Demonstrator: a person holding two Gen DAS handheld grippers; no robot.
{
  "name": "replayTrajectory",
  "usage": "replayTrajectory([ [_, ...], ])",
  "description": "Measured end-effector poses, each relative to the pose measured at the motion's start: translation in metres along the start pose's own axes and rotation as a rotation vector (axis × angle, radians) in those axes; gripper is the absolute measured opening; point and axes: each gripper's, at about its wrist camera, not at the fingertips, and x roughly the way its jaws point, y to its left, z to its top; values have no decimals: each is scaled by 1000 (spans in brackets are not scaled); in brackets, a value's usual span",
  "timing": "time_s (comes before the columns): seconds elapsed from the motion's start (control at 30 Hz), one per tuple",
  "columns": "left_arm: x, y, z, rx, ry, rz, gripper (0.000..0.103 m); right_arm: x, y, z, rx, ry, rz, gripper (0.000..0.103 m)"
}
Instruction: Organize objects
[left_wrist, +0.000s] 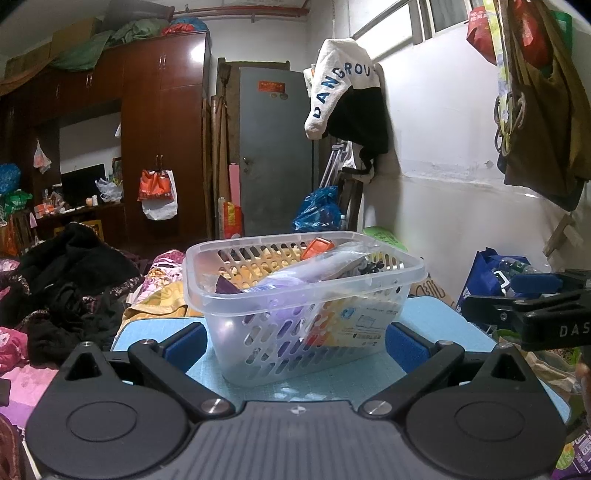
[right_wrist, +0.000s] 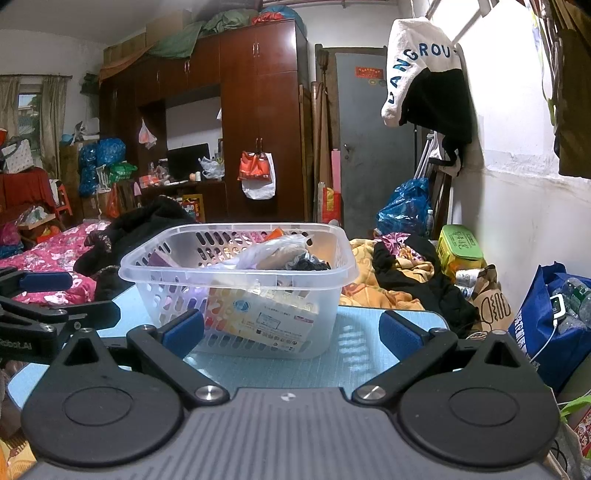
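Note:
A clear plastic slotted basket (left_wrist: 236, 328) stands on a light blue table top (left_wrist: 332, 376). It holds several items: an orange-lidded thing (left_wrist: 317, 247), a purple packet (left_wrist: 225, 286), a clear bag, a printed box (left_wrist: 354, 321). The basket also shows in the right wrist view (right_wrist: 162, 273), with the box (right_wrist: 266, 317) inside it. My left gripper (left_wrist: 295, 343) is open and empty, fingers wide on either side of the basket's near end. My right gripper (right_wrist: 291, 332) is open and empty, just short of the basket. Each gripper shows at the edge of the other's view.
A bed with dark clothes (left_wrist: 66, 280) and flowered bedding (right_wrist: 55, 254) lies left and behind. A blue bag with bottles (right_wrist: 550, 317) and a green box (right_wrist: 460, 243) stand right, by the white wall. A wardrobe (left_wrist: 162, 129) and grey door (left_wrist: 277, 147) are far back.

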Motion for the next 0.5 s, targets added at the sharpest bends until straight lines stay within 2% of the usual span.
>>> replayTrajectory([
  [0.5, 3, 1, 1, -8, 0, 6, 103, 2, 0, -5, -6, 3, 4, 103],
])
